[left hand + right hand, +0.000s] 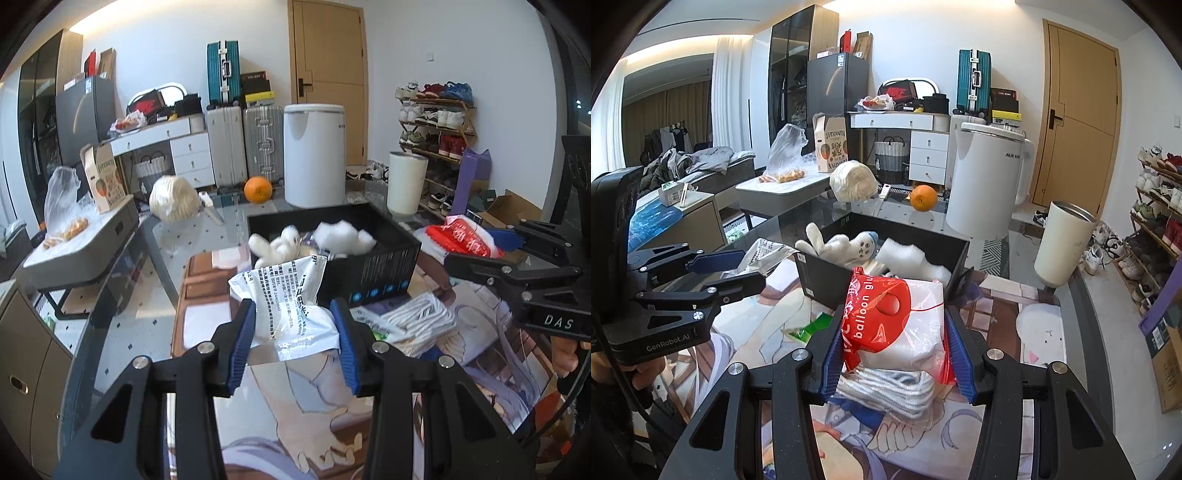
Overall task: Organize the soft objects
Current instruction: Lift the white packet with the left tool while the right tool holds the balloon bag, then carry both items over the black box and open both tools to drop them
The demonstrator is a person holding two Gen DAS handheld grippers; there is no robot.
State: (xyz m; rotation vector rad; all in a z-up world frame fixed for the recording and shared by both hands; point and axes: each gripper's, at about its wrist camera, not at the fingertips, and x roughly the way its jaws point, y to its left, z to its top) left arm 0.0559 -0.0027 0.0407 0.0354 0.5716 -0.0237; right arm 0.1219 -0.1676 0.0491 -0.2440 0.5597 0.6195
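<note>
My left gripper (293, 314) is shut on a white printed plastic packet (291, 295) and holds it just in front of the black box (369, 266). The box holds a white plush toy (280, 245) and white foam (345, 236). My right gripper (895, 345) is shut on a red-and-white "balloon glue" bag (894, 325), above a striped white cloth bundle (886, 391), near the box (820, 275). The plush (846, 245) and the foam (908, 258) also show in the right wrist view. The left gripper (731, 266) shows at the left there.
A glass table with a printed mat (306, 406) carries a white cylinder cup (1062, 245), an orange (258, 189), a wrapped cabbage (173, 199) and a white appliance (314, 155). A striped bundle (417, 325) lies right of my left gripper. A shoe rack (436, 122) stands at the right.
</note>
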